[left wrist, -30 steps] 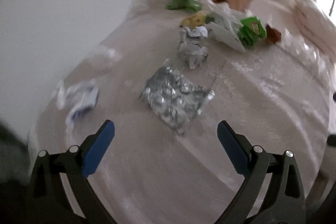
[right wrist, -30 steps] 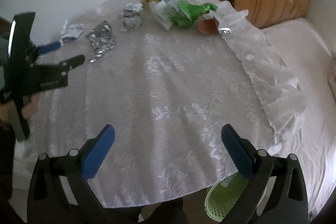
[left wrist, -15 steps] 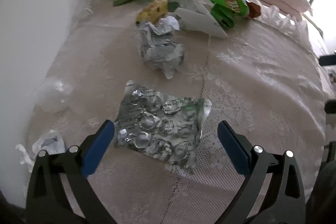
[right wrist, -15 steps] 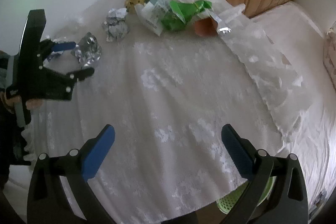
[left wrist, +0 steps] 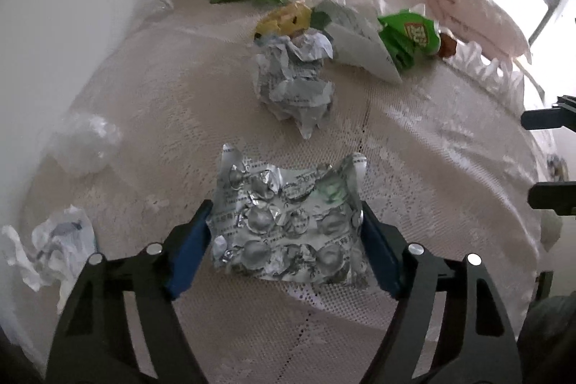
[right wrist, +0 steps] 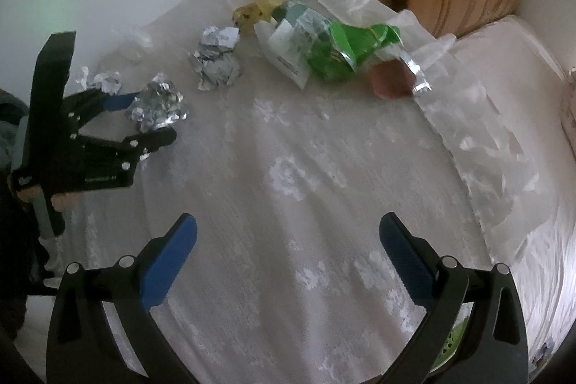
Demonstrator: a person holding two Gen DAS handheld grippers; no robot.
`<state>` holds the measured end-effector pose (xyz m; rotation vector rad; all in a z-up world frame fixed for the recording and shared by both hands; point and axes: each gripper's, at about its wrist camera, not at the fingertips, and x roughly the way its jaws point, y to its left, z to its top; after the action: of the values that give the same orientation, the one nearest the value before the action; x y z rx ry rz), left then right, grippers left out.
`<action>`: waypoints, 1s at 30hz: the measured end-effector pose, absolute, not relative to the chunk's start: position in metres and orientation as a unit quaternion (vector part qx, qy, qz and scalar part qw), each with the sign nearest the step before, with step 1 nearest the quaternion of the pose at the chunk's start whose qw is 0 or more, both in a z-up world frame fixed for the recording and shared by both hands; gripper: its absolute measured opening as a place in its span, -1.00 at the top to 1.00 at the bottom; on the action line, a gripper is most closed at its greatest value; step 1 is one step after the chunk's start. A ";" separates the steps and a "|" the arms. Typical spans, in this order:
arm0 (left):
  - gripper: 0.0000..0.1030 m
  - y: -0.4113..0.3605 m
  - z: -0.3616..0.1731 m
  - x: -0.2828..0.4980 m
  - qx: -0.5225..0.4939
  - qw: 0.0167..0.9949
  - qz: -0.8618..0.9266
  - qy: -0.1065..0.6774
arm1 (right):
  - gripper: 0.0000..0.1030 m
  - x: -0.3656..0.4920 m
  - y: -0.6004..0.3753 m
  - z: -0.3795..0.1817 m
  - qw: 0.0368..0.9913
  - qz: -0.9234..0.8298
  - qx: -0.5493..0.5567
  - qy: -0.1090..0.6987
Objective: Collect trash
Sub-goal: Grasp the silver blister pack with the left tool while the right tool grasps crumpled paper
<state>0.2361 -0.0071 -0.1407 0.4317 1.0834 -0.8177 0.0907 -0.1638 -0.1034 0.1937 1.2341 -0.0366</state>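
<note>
Fingers (left wrist: 190, 240) of the left gripper (left wrist: 284, 233), just closing, pinch one foil blister pack (left wrist: 288, 215); right gripper (right wrist: 288, 254) gapes empty.

Bare lace tablecloth (right wrist: 306, 204) lies open near the crumpled paper ball (right wrist: 216, 63); beyond it, wrappers crowd together (green, yellow, white) (right wrist: 324, 49).

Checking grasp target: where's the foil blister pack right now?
Left wrist view: foil blister pack lies on the lace cloth between the closing fingers of the left gripper, just in front of the crumpled paper ball.
</note>
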 end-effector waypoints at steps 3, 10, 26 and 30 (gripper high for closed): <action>-0.40 -0.003 -0.139 0.234 0.180 0.761 -0.376 0.496 | -0.95 0.098 -0.161 -0.102 0.813 -0.010 0.094 0.574; -0.39 0.018 -0.125 0.226 0.119 0.788 -0.345 0.496 | -0.95 0.119 -0.158 -0.102 0.817 0.004 0.111 0.566; -0.39 0.083 -0.107 0.168 0.041 0.849 -0.108 0.516 | -0.92 0.254 -0.090 -0.145 0.810 -0.015 0.058 0.584; -0.39 0.088 -0.111 0.162 0.043 0.845 -0.092 0.525 | -0.37 0.268 -0.087 -0.151 0.804 -0.025 0.044 0.592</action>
<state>0.1618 0.0877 -0.1114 0.0915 1.1078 -0.1942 0.2677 -0.0869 -0.1515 0.0947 1.2673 -0.0533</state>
